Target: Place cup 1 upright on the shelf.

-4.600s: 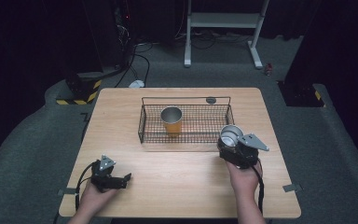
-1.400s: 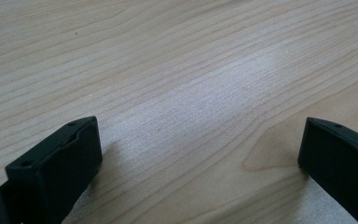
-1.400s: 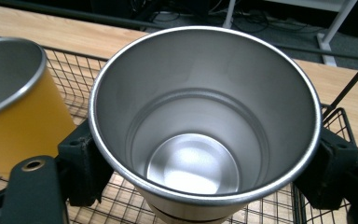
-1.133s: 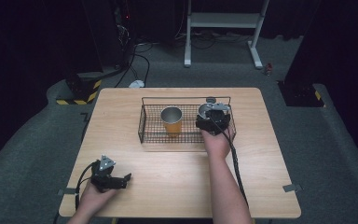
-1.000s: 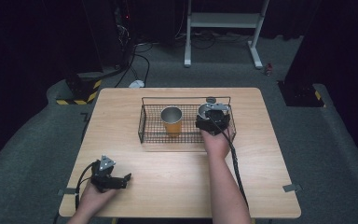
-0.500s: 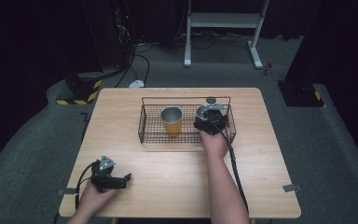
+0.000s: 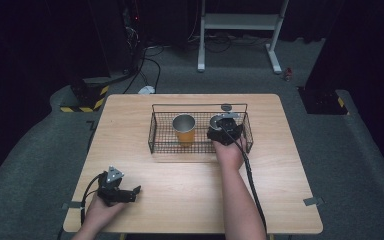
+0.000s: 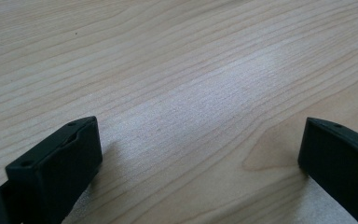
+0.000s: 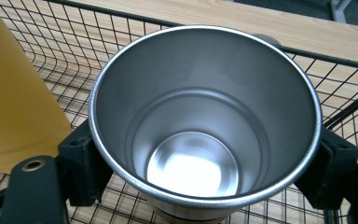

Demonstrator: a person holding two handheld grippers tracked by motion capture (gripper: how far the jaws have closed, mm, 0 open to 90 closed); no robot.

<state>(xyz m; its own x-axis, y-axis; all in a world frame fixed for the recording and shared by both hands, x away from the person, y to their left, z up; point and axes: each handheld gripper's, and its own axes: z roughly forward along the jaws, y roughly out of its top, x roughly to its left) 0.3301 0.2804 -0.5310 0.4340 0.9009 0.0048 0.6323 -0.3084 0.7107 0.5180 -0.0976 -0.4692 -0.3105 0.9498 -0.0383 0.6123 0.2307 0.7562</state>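
Seen from the high view, a light wooden table (image 7: 190, 200) fills the middle of the frame, with a black wire basket (image 7: 156, 131) set just above its centre and a small dark disc (image 7: 226, 107) lying on the tabletop just behind the basket's far rim. Inside the basket, left of middle, an orange cup (image 7: 184, 129) with a metal lining stands upright; to its right, within the basket's right half, the right gripper (image 7: 223, 131) holds a steel cup (image 7: 215, 121), the person's forearm reaching up from the bottom edge and a black cable trailing back along it. At lower left the left gripper (image 7: 133, 192) rests on the bare wood, well apart from the basket. A white frame's legs (image 7: 275, 50) and loose cables lie on the grey floor at the top of the frame. In the left gripper view, the two black jaws rise from the lower corners, spread wide with nothing but pale wood grain between them. In the right gripper view, the steel cup (image 9: 205, 116) sits at centre, mouth open toward the camera, its brushed inside empty and a bright glint on its base; the jaws clamp its wall from either side, the basket's wire mesh (image 9: 354, 121) runs beneath and behind, and the orange cup's wall (image 9: 14, 98) stands just beside it at the left edge.
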